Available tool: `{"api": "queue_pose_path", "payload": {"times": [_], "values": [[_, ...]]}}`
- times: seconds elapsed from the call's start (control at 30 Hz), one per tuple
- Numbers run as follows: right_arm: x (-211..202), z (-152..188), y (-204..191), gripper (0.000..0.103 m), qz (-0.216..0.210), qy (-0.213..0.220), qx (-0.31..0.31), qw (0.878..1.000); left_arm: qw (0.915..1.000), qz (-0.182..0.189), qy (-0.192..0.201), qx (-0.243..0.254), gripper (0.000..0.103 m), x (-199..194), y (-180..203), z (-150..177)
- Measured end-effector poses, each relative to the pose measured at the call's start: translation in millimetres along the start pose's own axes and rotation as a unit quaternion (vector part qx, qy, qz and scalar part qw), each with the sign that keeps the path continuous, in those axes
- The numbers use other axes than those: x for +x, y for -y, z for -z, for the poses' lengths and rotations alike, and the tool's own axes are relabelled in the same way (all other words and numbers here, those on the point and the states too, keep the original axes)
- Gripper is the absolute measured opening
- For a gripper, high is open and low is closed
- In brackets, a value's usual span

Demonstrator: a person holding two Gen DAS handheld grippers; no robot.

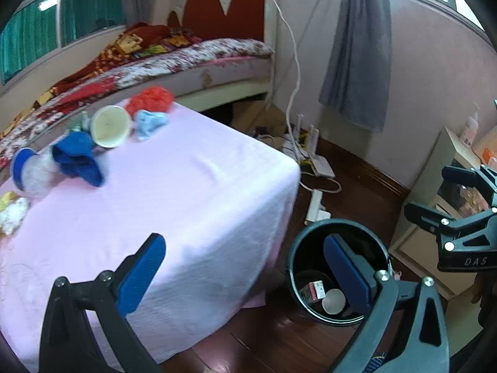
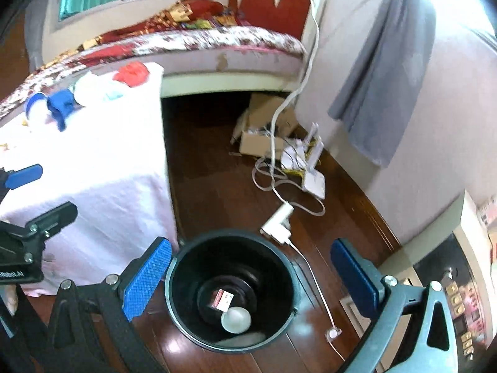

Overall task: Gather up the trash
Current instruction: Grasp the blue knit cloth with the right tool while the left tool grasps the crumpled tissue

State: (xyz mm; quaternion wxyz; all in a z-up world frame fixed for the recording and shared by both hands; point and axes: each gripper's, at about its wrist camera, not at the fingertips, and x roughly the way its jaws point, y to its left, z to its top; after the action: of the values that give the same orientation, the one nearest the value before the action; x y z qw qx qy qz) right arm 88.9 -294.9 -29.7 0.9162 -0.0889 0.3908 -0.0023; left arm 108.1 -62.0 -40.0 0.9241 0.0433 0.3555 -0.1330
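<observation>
The left gripper [image 1: 245, 275] stands wide with nothing between its blue ribbed pads, one pad over the pink-cloth-covered bench [image 1: 192, 186] and the other over the round black plastic trash bin [image 1: 290, 267] on the dark wooden floor [image 2: 217, 171]. The right gripper [image 2: 251, 275] is also spread wide and empty, hanging directly above the bin's mouth, its pads on either side of the rim.

Inside the bin lie a small red-and-white carton [image 2: 223, 298] and a white paper cup [image 2: 236, 319], side by side on the bottom.

More trash sits on the far part of the bench, near the bed [image 1: 198, 59]: a crumpled red plastic bag [image 1: 150, 99], a light blue crumpled wrapper [image 1: 149, 123] just beside it, a cream paper cup lying on its side [image 1: 111, 126], a dark blue crumpled cloth-like piece [image 1: 77, 155], and a clear plastic container with a blue rim [image 1: 29, 171]. At the left edge of the bench are some white and yellow scraps [image 1: 12, 209], blurred.

On the floor beyond the bin lie a white power strip [image 2: 278, 222], tangled white cables [image 2: 273, 161] and a cardboard box [image 2: 257, 143]. A grey curtain [image 1: 357, 56] hangs on the pink wall.
</observation>
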Motion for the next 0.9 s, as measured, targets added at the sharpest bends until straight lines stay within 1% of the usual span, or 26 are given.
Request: {"api": "queue_pose_path", "payload": {"times": [0.13, 0.33, 0.4, 0.5, 0.63, 0.73, 0.77, 0.83, 0.9], "values": [[-7.9, -10.5, -20.9, 0.103, -0.010, 0.015, -0.012, 1.000, 0.9997, -0.020, 0.012, -0.009, 0.102, -12.4, -17.1, -2.1], [-22.1, -25.6, -56.0, 0.103, -0.035, 0.043, -0.030, 0.998, 0.9981, -0.048, 0.022, -0.031, 0.102, -31.1, -50.4, 3.7], [-23.7, -29.4, -66.3, 0.103, -0.044, 0.047, -0.033, 0.997, 0.9976, -0.053, 0.024, -0.038, 0.102, -35.5, -59.8, 6.7], [-23.0, -34.2, -80.7, 0.103, -0.057, 0.053, -0.042, 0.996, 0.9959, -0.070, 0.033, -0.047, 0.102, -44.0, -77.5, 10.8], [-21.8, -43.7, -104.4, 0.103, -0.084, 0.065, -0.049, 0.993, 0.9918, -0.096, 0.038, -0.076, 0.102, -53.0, -105.1, 17.9], [-20.6, -52.3, -125.4, 0.103, -0.107, 0.079, -0.055, 0.990, 0.9881, -0.107, 0.036, -0.104, 0.102, -58.7, -133.7, 24.5], [-19.7, -54.5, -131.9, 0.103, -0.113, 0.082, -0.054, 0.989, 0.9862, -0.117, 0.035, -0.112, 0.102, -60.6, -144.7, 27.6], [-15.5, -62.1, -146.2, 0.103, -0.135, 0.086, -0.052, 0.986, 0.9825, -0.136, 0.032, -0.124, 0.100, -63.6, -166.5, 32.8], [-7.8, -70.9, -163.1, 0.103, -0.165, 0.089, -0.047, 0.981, 0.9794, -0.146, 0.031, -0.136, 0.099, -65.5, -185.2, 36.9]]}}
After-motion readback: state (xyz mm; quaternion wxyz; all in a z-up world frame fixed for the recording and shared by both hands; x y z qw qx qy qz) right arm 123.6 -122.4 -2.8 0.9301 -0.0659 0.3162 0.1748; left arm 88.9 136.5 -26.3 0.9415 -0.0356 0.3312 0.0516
